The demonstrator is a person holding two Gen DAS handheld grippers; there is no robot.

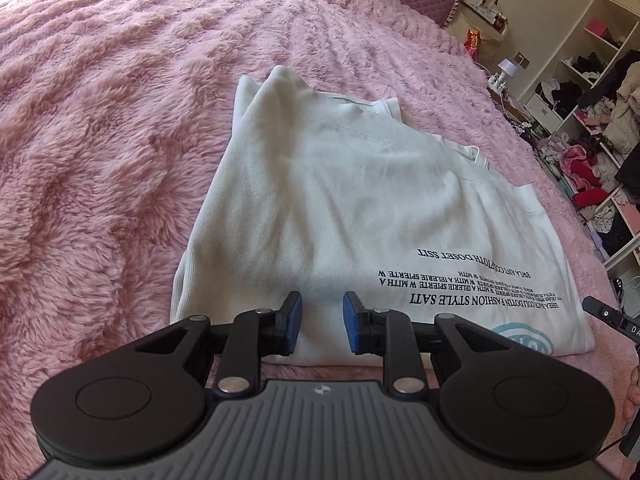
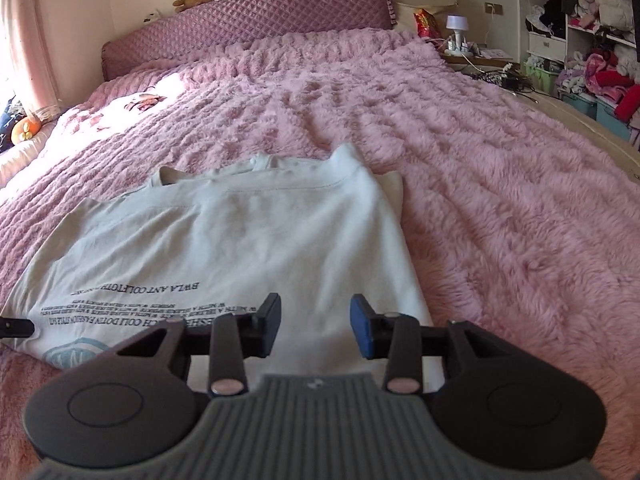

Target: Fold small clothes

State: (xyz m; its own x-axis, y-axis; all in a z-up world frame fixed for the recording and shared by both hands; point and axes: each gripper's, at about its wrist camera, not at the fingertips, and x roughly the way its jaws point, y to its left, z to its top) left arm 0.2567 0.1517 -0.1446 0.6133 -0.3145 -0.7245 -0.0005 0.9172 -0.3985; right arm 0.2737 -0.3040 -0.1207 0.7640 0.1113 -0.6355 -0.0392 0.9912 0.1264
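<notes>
A white T-shirt (image 1: 340, 208) with black printed lettering and a pale blue emblem lies partly folded on a fluffy pink bedspread (image 1: 100, 140). My left gripper (image 1: 322, 322) hovers over the shirt's near left edge, its blue pads apart with nothing between them. In the right wrist view the same shirt (image 2: 248, 240) lies ahead, and my right gripper (image 2: 316, 330) stands open above its near right edge, holding nothing. The tip of the right gripper (image 1: 604, 314) shows at the right edge of the left wrist view. The tip of the left gripper (image 2: 16, 327) shows at the left edge of the right wrist view.
A quilted purple headboard (image 2: 248, 28) closes off the far end of the bed. To the right stand a bedside shelf with a small lamp (image 2: 457, 26) and open white shelves stuffed with clothes (image 1: 592, 128). The pink bedspread (image 2: 500, 184) stretches wide around the shirt.
</notes>
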